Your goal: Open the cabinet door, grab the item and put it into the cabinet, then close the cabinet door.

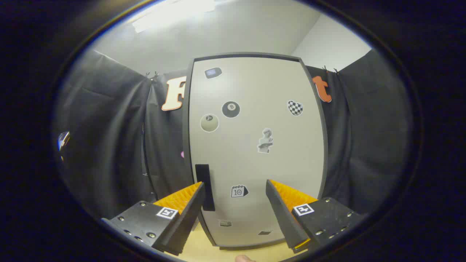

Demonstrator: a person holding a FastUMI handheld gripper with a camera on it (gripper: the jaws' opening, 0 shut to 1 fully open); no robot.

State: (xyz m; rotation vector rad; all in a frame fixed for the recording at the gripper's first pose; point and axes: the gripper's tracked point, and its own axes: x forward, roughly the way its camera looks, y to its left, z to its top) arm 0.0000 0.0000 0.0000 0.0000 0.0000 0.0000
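Observation:
A tall pale cabinet point(255, 145) with a dark frame stands straight ahead on a light wooden table point(204, 251). Its door is shut and carries several stickers. A dark vertical handle point(204, 186) sits near the door's lower left edge. My gripper point(235, 189) is open, with the fingers spread wide just in front of the door's lower part. The left fingertip point(196, 191) is next to the handle, slightly to its left. Nothing is held between the fingers.
Black cloth hangs on both sides of the cabinet and behind it. A white wall and ceiling show above. A small rounded thing, maybe a fingertip point(244, 258), pokes in at the table's near edge.

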